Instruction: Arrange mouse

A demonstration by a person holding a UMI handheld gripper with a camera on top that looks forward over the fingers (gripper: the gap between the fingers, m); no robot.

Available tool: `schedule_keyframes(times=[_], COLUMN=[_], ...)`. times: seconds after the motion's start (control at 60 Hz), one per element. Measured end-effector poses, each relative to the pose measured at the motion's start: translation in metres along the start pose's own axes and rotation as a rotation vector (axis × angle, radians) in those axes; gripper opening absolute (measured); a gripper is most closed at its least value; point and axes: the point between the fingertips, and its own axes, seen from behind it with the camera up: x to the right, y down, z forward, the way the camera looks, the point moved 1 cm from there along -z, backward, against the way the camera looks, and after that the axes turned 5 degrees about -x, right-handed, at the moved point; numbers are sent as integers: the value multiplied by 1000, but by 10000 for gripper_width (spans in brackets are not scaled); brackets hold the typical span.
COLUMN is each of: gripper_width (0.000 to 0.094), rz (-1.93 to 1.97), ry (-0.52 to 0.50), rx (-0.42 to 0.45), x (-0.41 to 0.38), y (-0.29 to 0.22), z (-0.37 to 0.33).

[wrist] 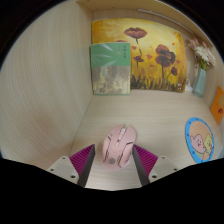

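**Pink mouse sits between the parted tongs**

Right now the tongs (115,168) are spread apart, 2 fingers reaching forward with their magenta pads (83,159) facing inward. A small pink mouse (118,147) lies on the pale wood-grain tabletop (55,100) between the fingertips, its long axis running roughly toward 12 o'clock. A sliver of tabletop shows at either side of the mouse, at 9 o'clock and at 3 o'clock, so the pads flank it without visibly pressing on it; the mouse rests on its own support.

Beyond the mouse, toward 12 o'clock, a flower painting (140,55) in yellow and orange stands upright against the back wall. A pale green card (110,68) with a faint pattern leans in front of the painting's left part, at about 11 o'clock from the mouse. At roughly 2 o'clock, well apart from the mouse, a teal vase (201,80) holds pale stems. At 3 o'clock from the tongs, near the tabletop's right side, lies a round blue-rimmed mat (201,140) with a cartoon figure on it, apart from the right finger.
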Motion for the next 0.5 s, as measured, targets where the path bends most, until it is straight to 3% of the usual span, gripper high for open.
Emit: schedule_keyframes(times=[0.183, 0.267, 0.317, 0.5], gripper_width=[742, 656, 544, 418], rz=[-70, -87, -78, -78], ry=[-4, 13, 17, 15], rx=[-28, -38, -43, -90], x=[-14, -16, -15, -13], y=[-23, -28, -29, -27], z=[31, 39, 41, 42])
